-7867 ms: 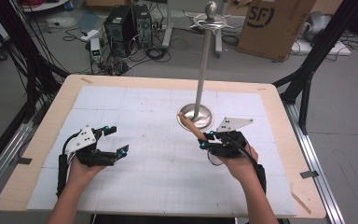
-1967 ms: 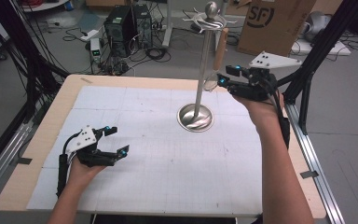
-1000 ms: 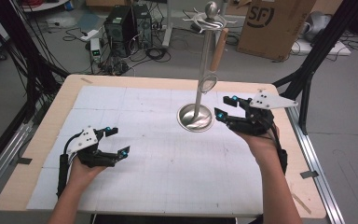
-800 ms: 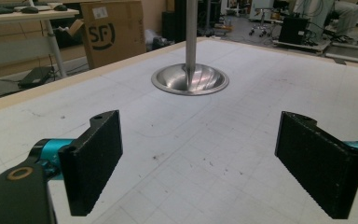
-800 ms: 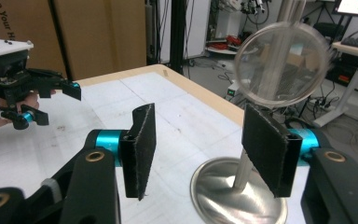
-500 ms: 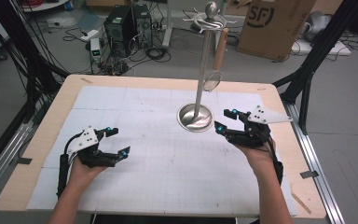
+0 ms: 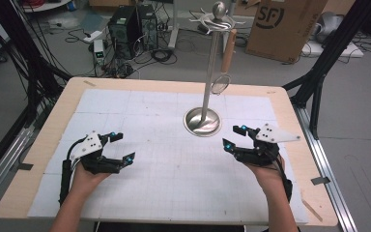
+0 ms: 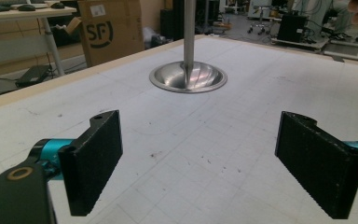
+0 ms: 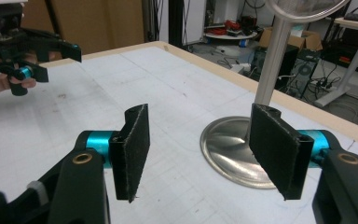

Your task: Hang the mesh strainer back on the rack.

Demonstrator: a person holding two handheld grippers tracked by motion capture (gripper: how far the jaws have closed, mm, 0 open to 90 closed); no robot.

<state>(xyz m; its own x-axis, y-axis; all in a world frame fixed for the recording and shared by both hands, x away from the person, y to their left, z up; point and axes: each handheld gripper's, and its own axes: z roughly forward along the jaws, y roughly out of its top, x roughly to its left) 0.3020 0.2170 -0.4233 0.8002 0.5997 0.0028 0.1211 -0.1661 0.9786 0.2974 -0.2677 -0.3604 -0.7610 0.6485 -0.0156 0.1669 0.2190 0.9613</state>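
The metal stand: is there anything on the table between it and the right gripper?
No. Bare white mat lies between the right gripper and the metal stand. The gripper's jaws have just been opening, with nothing between them.

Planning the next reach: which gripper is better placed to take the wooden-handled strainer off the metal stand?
Right gripper: open, beside the steel stand, under the hanging wooden-handled strainer.
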